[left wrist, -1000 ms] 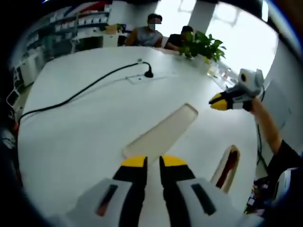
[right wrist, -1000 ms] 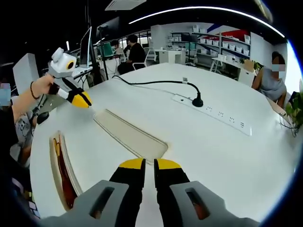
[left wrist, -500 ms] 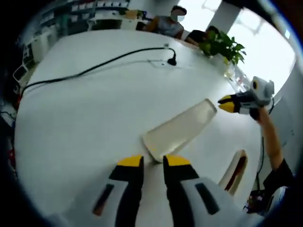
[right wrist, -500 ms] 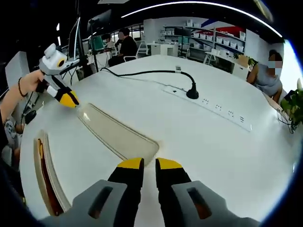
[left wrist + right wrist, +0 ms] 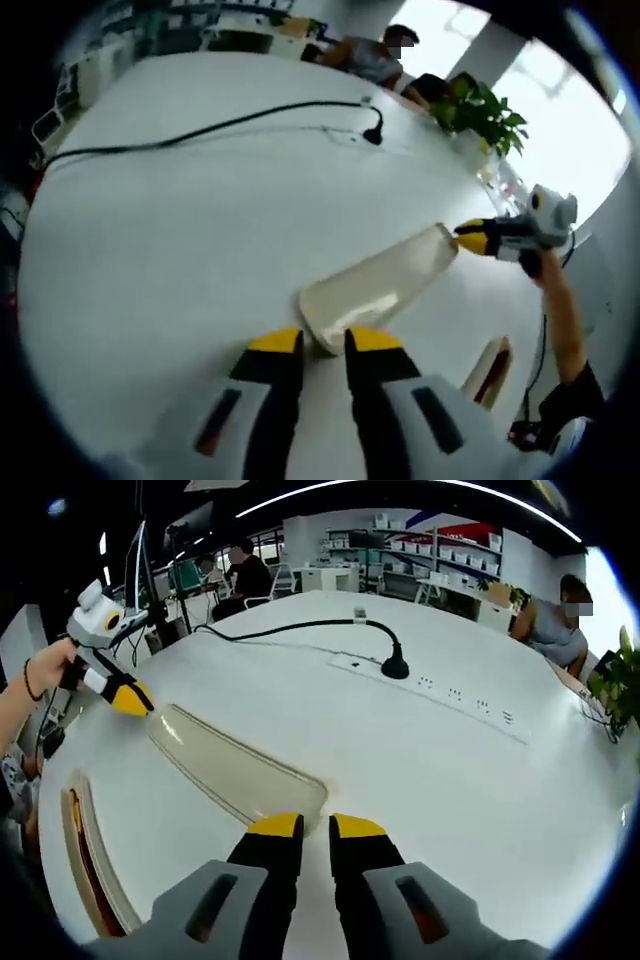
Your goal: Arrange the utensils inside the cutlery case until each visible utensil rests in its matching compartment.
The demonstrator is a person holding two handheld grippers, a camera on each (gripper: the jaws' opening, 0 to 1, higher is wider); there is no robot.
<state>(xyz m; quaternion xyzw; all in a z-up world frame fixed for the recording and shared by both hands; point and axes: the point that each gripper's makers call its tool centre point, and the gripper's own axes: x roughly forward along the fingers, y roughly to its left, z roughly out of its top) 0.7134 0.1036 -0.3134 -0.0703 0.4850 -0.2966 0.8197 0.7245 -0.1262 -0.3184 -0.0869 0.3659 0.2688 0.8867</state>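
Two grippers at opposite ends of lid [image 5: 378, 288] [image 5: 232, 768], long axis running from one gripper to other, flat on table [image 5: 180, 230] [image 5: 480, 780]. Left gripper [image 5: 317, 343] jaws slightly apart, tips at near short end of lid, nothing gripped; grip on rim cannot tell. Right gripper [image 5: 302, 827] jaws slightly apart, tips just beside lid's rounded end. Case [image 5: 88, 860] [image 5: 490, 368] beside lid, dark red utensils inside. Cable [image 5: 200, 130], power strip [image 5: 440, 692] farther off

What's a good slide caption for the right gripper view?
Both grippers close in on opposite ends of a translucent lid on the white table, cutlery case waiting alongside.
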